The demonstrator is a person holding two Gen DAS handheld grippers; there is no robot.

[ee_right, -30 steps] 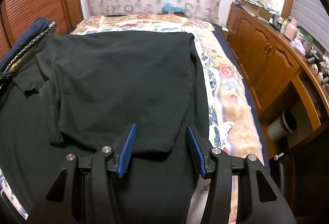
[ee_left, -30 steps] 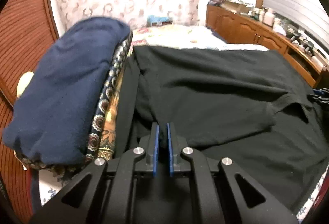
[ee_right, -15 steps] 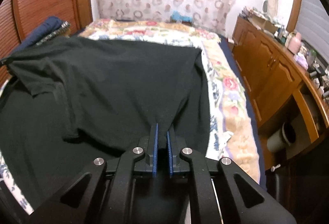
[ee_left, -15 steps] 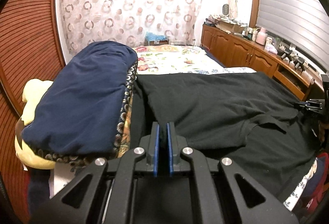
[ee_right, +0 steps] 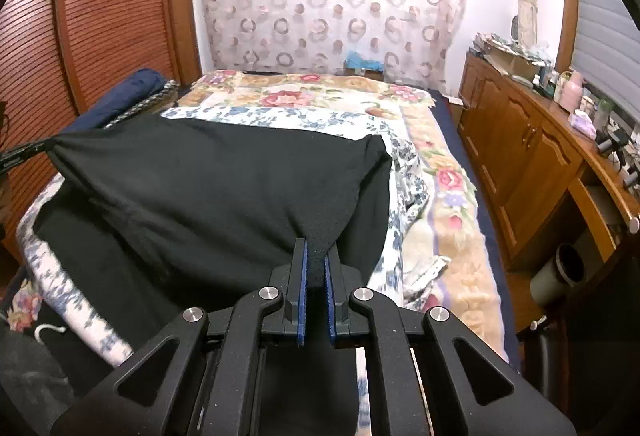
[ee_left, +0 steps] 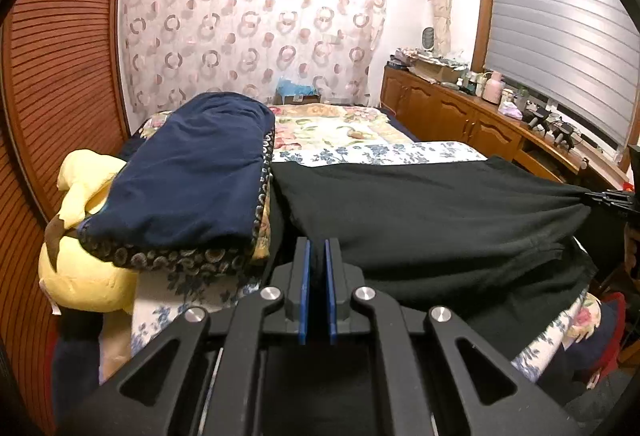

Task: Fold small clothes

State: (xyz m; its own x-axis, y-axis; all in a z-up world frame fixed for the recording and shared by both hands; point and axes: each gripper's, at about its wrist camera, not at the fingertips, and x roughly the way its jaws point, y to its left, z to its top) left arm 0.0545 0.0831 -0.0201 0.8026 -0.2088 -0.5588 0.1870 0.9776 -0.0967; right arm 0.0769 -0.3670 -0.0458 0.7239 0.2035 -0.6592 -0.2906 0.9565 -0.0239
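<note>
A black polo shirt [ee_left: 432, 212] lies spread on the bed, its near part lifted and stretched between my two grippers. My left gripper [ee_left: 316, 252] is shut on the shirt's left near corner. My right gripper [ee_right: 316, 256] is shut on the shirt's right near corner, with cloth bunched between its blue pads [ee_right: 303, 276]. The shirt [ee_right: 208, 188] hangs taut above the bed's near edge. Each gripper shows at the other view's edge, holding the cloth: the right one [ee_left: 612, 198] and the left one [ee_right: 24, 152].
A folded navy blanket [ee_left: 192, 172] over a patterned quilt lies on the bed's left, with a yellow plush toy [ee_left: 80, 236] beside it. A flowered bedspread [ee_right: 440, 196] covers the bed. A wooden cabinet [ee_right: 528, 156] with clutter runs along the right. A bin [ee_right: 560, 276] stands on the floor.
My right gripper closed on the shirt's corner. Both grippers then rose and pulled back, lifting the near part of the shirt off the bed and drawing it taut.
</note>
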